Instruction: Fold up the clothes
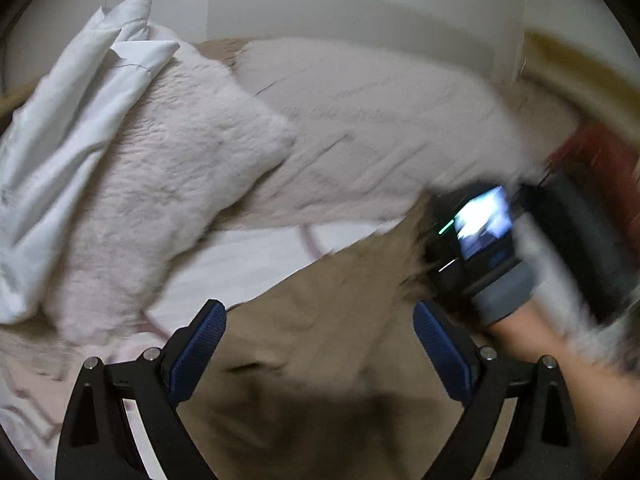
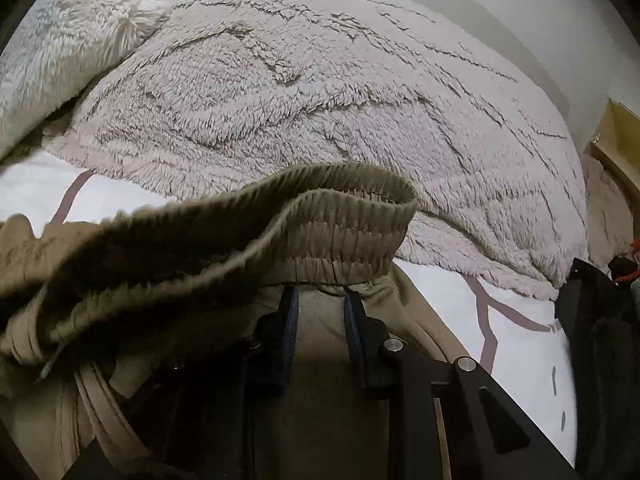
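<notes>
Khaki-brown cotton trousers with a ribbed elastic waistband [image 2: 312, 216] fill the lower half of the right wrist view, lying bunched on a white bed sheet with thin mauve lines [image 2: 516, 320]. The right tongs [image 2: 320, 304] sit at lower centre of that frame, their two dark fingers [image 2: 289, 320] drawn close together and pinching the cloth just under the waistband, which arches up over their tips. Behind the waistband, across the middle and upper part of the frame, spreads a pale pinkish shaggy fleece blanket [image 2: 320, 92], and a whiter fluffy cushion [image 2: 68, 36] sits at upper left.

In the left wrist view the picture is smeared on its right side. The left tongs [image 1: 320, 340] stand at the bottom of the frame with their blue-padded fingers [image 1: 200, 344] spread wide and nothing between them; the khaki trousers [image 1: 320, 320] lie beneath and beyond them at lower centre. At right of the frame a person's hand [image 1: 532, 332] grips the other black tool with a lit screen [image 1: 484, 220], blurred, at the edge of the trousers. A white cotton pillowcase [image 1: 68, 128] lies crumpled at left beside the fluffy cushion [image 1: 168, 184], with the fleece blanket [image 1: 380, 120] across the centre
</notes>
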The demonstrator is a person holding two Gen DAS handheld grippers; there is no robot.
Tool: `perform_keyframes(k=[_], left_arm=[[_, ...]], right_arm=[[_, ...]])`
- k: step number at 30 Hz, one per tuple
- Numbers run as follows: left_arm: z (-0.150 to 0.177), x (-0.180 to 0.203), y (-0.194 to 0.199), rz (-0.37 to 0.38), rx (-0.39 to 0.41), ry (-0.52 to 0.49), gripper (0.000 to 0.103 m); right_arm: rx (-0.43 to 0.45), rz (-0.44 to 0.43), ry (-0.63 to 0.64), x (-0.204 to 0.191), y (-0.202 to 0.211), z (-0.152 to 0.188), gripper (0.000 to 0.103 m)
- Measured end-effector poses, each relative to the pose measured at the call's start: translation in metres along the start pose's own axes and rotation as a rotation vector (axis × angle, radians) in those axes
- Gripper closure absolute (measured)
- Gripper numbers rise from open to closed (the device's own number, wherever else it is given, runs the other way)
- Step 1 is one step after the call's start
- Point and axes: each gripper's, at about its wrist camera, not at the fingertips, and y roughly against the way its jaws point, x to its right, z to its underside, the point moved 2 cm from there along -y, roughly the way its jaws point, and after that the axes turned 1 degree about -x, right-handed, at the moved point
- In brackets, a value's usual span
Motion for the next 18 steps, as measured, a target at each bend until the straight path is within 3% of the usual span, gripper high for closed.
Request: perform_keyframes(k=[2, 7, 10, 12, 15, 18], left_arm=[[0.002, 0.005, 0.016, 0.033, -0.019, -0.022, 0.008], [0.056, 0.026, 0.002, 0.097, -0.242, -0.18, 0.008], [0.08, 0.021, -0.022, 0.135, -0.325, -0.162, 0.009], [0.084, 0.02, -0.044, 0.2, -0.369, -0.124, 0.009], [0.071, 0.026, -0.065, 0.246, -0.36, -0.102, 0.009], [0.033, 0.022, -0.074, 0.168, -0.227, -0.091, 0.009]], right_arm=[[0.0, -0.004, -0.004, -0.001, 0.0, -0.001, 0.079], [0.0, -0.008, -0.008, -0.005, 0.0, -0.002, 0.079], [0.001, -0.01, -0.01, -0.008, 0.0, -0.003, 0.079], [0.0, -0.014, -0.014, -0.009, -0.001, -0.003, 0.079], [0.0, -0.021, -0.02, -0.011, -0.001, -0.004, 0.079], [0.0, -0.035, -0.033, -0.012, -0.002, -0.004, 0.079]])
